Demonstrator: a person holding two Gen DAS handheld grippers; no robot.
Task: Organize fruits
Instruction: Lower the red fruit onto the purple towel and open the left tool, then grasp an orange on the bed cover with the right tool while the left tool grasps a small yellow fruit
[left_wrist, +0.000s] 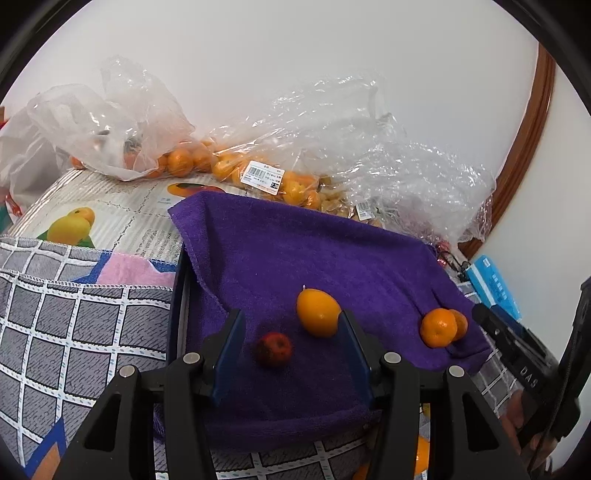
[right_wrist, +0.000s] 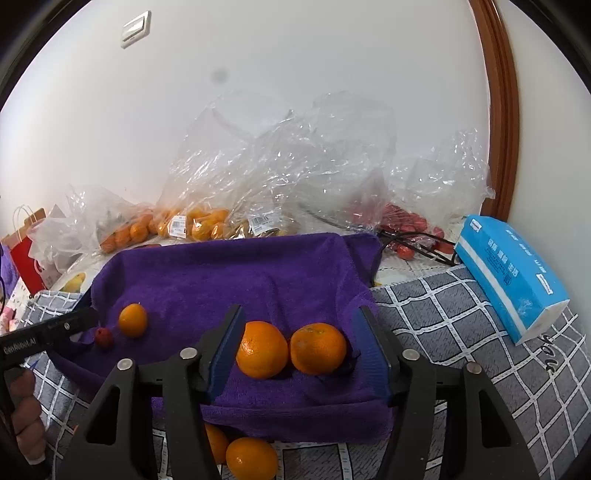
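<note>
Fruit lies on a purple towel (left_wrist: 332, 254): a small red fruit (left_wrist: 273, 349) between the wide-spread jaws of the left gripper (left_wrist: 291, 354), a lemon (left_wrist: 318, 312) just beyond; two oranges (right_wrist: 290, 349) sit touching between the right gripper's (right_wrist: 299, 354) wide jaws, ungripped; two more oranges (right_wrist: 243, 456) rest below the towel's front edge.

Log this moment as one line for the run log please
left gripper: open, over red fruit | right gripper: open, around two oranges | surface: purple towel | lemon: loose
</note>
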